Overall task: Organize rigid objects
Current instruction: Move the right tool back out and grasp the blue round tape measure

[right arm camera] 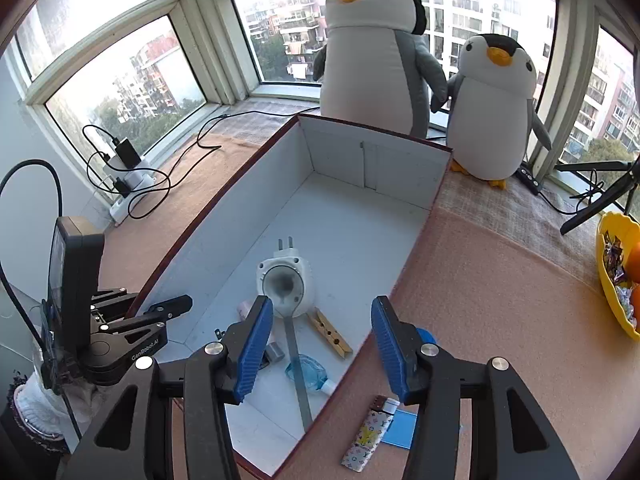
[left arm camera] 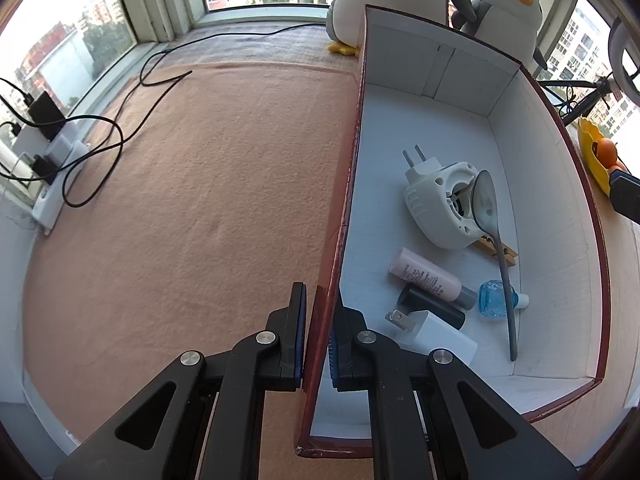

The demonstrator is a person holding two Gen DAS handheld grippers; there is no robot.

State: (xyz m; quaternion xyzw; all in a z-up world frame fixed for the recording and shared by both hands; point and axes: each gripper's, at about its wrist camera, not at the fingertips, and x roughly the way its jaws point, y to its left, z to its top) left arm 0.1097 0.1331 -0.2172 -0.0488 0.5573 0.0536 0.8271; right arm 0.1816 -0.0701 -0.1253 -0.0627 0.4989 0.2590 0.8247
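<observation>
A: What is on the left side of the surface (left arm camera: 180, 200)?

B: A white power strip (left arm camera: 56, 168) with black chargers and black cables lies near the window. The pink cloth beside it is bare.

A: And the left tongs (left arm camera: 318, 336)?

B: They are closed on the left wall of the cardboard box (left arm camera: 552, 184). One pad is outside the wall, one is inside, and both press on it.

A: What lies in the box?

B: A white plug-in device (left arm camera: 436, 204) is in the middle, with a grey spoon (left arm camera: 496, 240) resting on it. Under the spoon is a wooden clothespin (left arm camera: 496, 250). Nearer to the tongs lie a pink tube (left arm camera: 428, 278), a dark cylinder (left arm camera: 432, 306), a white charger (left arm camera: 436, 336) and a small blue bottle (left arm camera: 494, 300).

A: And the right tongs (right arm camera: 322, 354)?

B: They stand about half open above the near right side of the box. Nothing is between the blue pads (right arm camera: 254, 350).

A: What is outside the box on the right?

B: A patterned lighter (right arm camera: 366, 436) lies on the cloth just beside the box wall, near a blue flat thing (right arm camera: 400, 428). Further right is a yellow bowl (right arm camera: 608, 288) with oranges. Two plush penguins (right arm camera: 376, 48) stand behind the box.
</observation>
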